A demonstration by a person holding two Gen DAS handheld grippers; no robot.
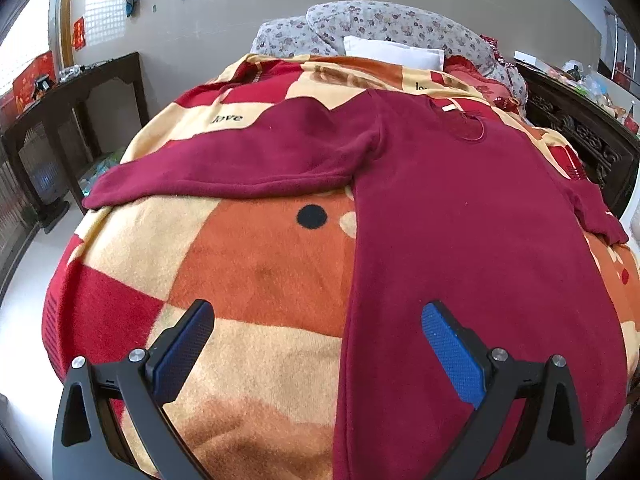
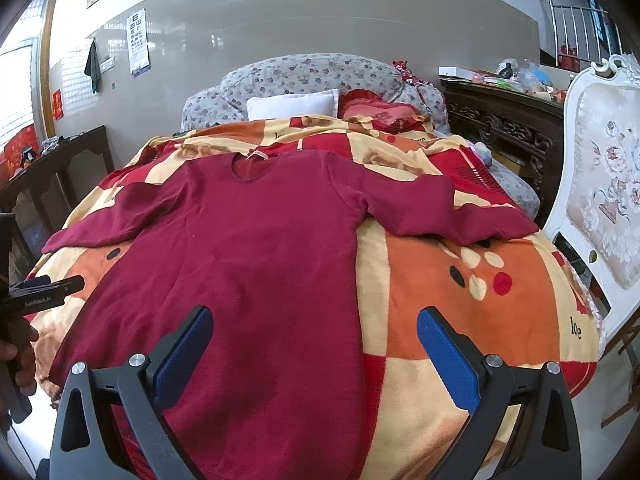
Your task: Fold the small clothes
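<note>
A dark red long-sleeved top (image 2: 256, 248) lies spread flat, front up, on the bed, over a checked blanket (image 2: 460, 292) of red, orange and cream squares. Its neckline points toward the headboard end, where a white pillow (image 2: 292, 106) leans against a grey floral bolster (image 2: 320, 74), and both sleeves are stretched out to the sides, each reaching close to a blanket edge. The left gripper (image 1: 318, 344) hovers above the near left edge of the top, its jaws wide apart with nothing between them; 1 blue pad (image 1: 452, 356) sits over the red fabric, the other over bare blanket. The right gripper (image 2: 314, 348) hangs over the near right edge of the top, jaws likewise spread and empty. A white upholstered chair (image 2: 604, 184) stands just beside the bed on the right, and a dark wooden side table (image 1: 72, 92) stands off to the left.
</note>
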